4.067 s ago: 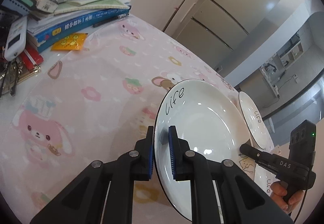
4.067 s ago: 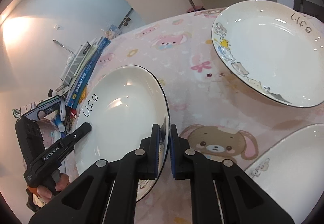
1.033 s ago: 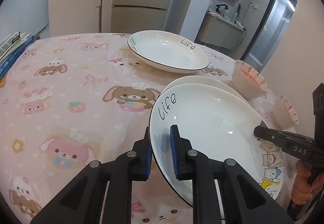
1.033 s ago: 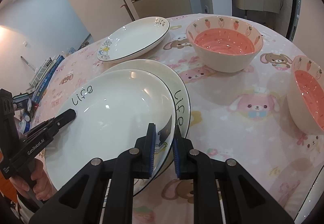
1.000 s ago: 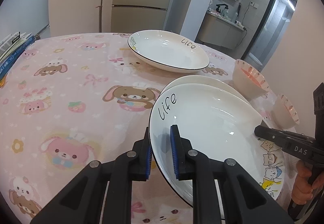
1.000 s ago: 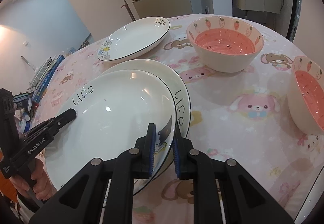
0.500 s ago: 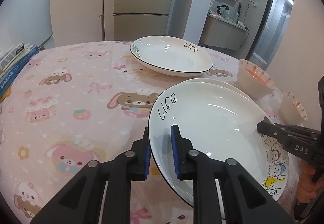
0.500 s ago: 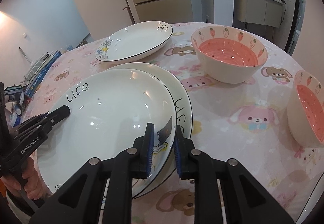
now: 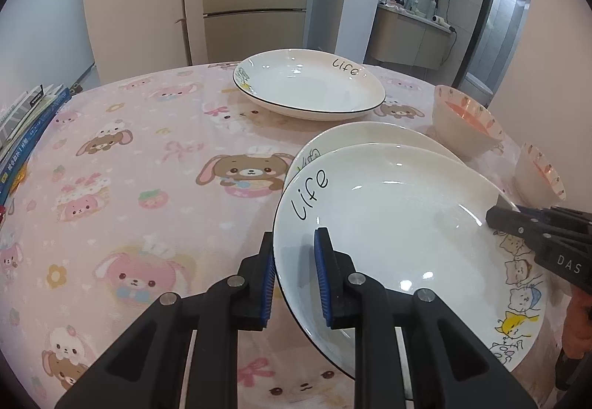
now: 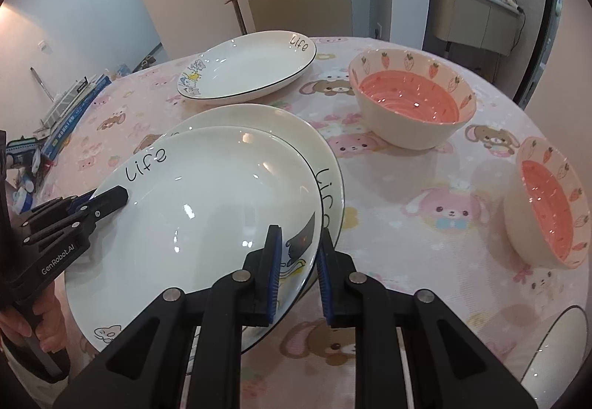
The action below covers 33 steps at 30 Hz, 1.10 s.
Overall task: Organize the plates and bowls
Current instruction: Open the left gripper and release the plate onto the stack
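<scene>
A white "Life" plate (image 9: 399, 235) (image 10: 207, 209) lies on top of a second white plate (image 9: 370, 137) (image 10: 259, 120) on the pink tablecloth. My left gripper (image 9: 294, 261) (image 10: 107, 196) straddles its left rim and my right gripper (image 10: 298, 257) (image 9: 497, 214) its right rim; both jaws now stand slightly apart, loose around the rim. A third "Life" plate (image 9: 307, 83) (image 10: 248, 64) sits further back. A large pink strawberry bowl (image 10: 410, 101) (image 9: 466, 122) and a smaller one (image 10: 547, 209) (image 9: 538, 177) stand to the right.
A stack of books (image 9: 26, 124) (image 10: 70, 105) lies at the table's left edge. Another white dish's rim (image 10: 558, 346) shows at the lower right. Cabinets and a doorway are behind the table.
The held plate has come down onto the second plate. Both grippers' jaws have widened slightly around its rim, and both views have levelled out.
</scene>
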### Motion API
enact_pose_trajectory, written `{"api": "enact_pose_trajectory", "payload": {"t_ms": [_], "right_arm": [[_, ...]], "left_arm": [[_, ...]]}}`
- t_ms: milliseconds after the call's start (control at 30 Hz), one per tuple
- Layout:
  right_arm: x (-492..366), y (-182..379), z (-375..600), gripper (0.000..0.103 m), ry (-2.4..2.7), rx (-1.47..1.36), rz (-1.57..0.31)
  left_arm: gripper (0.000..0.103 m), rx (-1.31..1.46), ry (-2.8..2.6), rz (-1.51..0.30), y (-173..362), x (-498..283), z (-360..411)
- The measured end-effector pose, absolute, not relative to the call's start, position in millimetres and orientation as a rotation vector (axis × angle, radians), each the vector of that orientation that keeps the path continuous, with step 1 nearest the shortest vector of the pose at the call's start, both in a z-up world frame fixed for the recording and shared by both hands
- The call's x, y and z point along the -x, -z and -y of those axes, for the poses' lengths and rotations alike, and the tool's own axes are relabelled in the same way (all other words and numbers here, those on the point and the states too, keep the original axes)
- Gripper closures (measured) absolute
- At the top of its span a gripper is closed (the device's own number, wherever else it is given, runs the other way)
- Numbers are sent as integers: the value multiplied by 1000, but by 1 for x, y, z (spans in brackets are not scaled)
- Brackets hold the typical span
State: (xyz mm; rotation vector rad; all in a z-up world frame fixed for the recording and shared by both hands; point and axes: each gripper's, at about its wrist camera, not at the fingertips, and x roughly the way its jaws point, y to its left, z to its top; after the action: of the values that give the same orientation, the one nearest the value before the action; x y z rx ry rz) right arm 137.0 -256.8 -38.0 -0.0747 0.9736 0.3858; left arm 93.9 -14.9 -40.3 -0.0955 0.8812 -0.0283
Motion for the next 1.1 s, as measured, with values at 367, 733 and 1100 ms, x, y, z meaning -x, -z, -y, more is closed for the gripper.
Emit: {"api": "enact_pose_trajectory", "payload": {"t_ms": [367,733,1100], "right_arm": [[-141,41,269,87,-366,59,-975],[-141,39,281,87,-386,-22,-994],[-134,13,287,87,-382,-32,-936]], "left_arm": [[85,-66,-19,-827,37,-96,37],[85,27,4,-744,15,-85,19],[85,55,1,-687,-6,-72,10]]}}
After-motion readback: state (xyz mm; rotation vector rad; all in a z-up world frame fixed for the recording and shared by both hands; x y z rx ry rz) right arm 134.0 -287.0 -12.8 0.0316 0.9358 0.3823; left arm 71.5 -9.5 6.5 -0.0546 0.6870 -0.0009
